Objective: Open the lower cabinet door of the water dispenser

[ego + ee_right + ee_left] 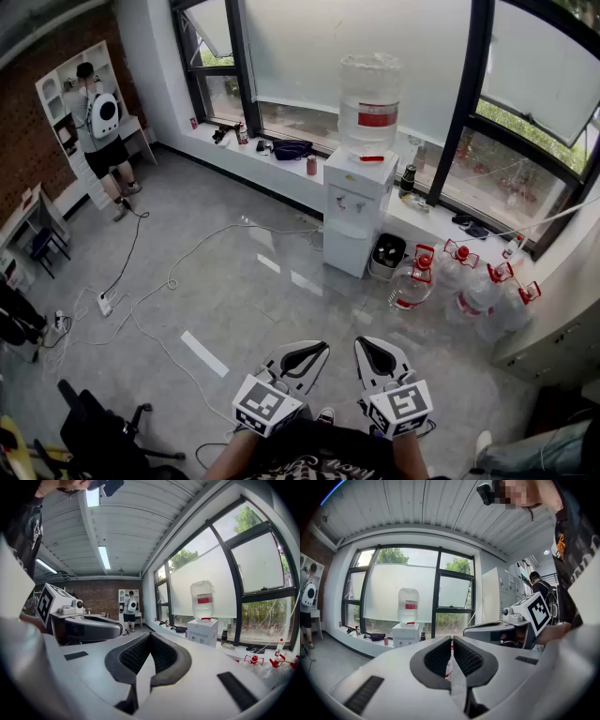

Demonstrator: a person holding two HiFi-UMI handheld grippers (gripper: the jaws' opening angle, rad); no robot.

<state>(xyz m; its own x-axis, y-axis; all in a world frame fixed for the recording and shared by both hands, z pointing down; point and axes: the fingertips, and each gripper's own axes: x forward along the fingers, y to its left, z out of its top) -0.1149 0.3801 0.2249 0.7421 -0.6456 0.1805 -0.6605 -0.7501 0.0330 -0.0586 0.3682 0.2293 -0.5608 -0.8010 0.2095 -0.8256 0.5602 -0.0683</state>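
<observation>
The white water dispenser (354, 202) stands against the window ledge with a big clear bottle (368, 98) on top. Its lower cabinet door (345, 251) looks closed. Both grippers hang side by side near me, far from the dispenser across the grey floor. My left gripper (306, 357) is shut and holds nothing, and so is my right gripper (374, 357). In the left gripper view the dispenser (406, 634) lies far off to the left of the closed tips (452, 638). In the right gripper view the dispenser (202, 631) sits to the right of the closed tips (150, 634).
Several water jugs with red caps (411, 284) stand on the floor right of the dispenser, beside a black bin (386, 253). White cables (173, 281) and a power strip (105, 303) cross the floor at left. A person (100, 122) stands at a white shelf. An office chair (94, 431) is near left.
</observation>
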